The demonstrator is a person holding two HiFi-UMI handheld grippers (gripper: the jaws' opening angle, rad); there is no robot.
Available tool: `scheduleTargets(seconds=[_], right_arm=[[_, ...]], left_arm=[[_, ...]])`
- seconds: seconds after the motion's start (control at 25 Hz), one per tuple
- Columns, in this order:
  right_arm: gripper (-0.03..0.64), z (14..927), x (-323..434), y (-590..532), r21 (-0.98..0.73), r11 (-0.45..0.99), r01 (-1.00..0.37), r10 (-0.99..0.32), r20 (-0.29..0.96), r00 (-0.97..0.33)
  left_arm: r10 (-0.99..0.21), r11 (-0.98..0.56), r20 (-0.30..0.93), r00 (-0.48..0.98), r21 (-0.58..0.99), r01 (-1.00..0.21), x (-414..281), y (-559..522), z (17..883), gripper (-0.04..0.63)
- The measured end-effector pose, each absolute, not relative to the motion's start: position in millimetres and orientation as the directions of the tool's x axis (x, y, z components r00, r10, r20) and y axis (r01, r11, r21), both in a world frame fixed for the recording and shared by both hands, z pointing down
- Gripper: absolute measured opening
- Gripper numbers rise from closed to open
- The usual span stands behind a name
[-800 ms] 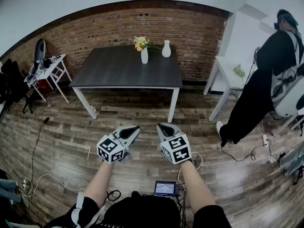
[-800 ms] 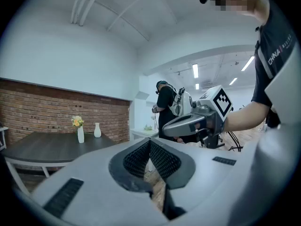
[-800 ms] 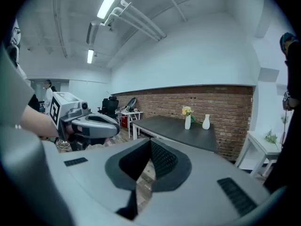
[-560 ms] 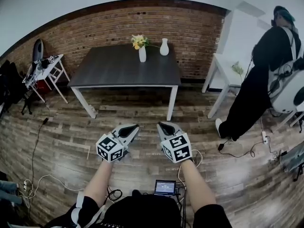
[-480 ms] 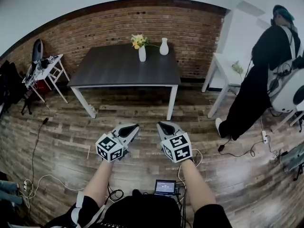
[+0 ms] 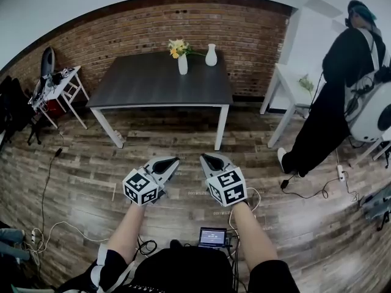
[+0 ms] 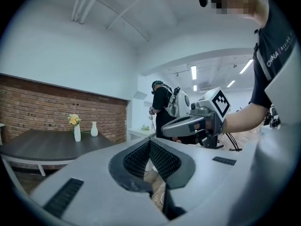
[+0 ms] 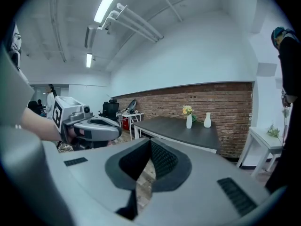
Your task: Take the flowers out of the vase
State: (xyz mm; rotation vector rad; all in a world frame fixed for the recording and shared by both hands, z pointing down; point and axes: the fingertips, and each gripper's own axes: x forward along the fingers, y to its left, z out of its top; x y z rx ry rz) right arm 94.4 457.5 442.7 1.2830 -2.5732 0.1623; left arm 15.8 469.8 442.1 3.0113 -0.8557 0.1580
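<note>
Nothing done yet. Standing on the wood floor, well short of the dark surface at 12 o'clock.

Flowers upright in the white vase, near the far edge of the surface, by the brick wall. Just at 3 o'clock of it, a second white vase (no stems showing in that one).

Holding the left hand-held gripper and the right hand-held gripper side by side at 6 o'clock, over bare floor, both aimed toward the surface. Jaws of each closed pad to pad, with nothing between them in either gripper view.

Another person at 3 o'clock, well apart from the vase.

Left to do, by judgement: all of it.
- Walk up to the surface.
- Open one hand-held gripper and close it on the stems above the vase mouth.
- Lift the stems clear, likely steadying the vase with the other hand-held gripper so as not to tip it.
</note>
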Motion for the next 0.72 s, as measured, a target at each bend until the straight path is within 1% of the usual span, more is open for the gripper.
scheduleTargets(seconds=[0.48, 0.72], right_arm=[[0.005, 440.9, 135.8, 428.5, -0.009, 0.599, -0.8, -0.773, 0.254, -0.582], [0.005, 452.5, 151.3, 416.1, -0.012, 0.631, -0.776, -0.747, 0.262, -0.611]], left_arm=[[-0.545, -0.837, 0.102, 0.832, -0.015, -0.546, 52.8, 442.8, 440.5, 0.002], [-0.569, -0.821, 0.126, 0.813, -0.021, -0.571, 68.3, 429.2, 448.9, 0.002]])
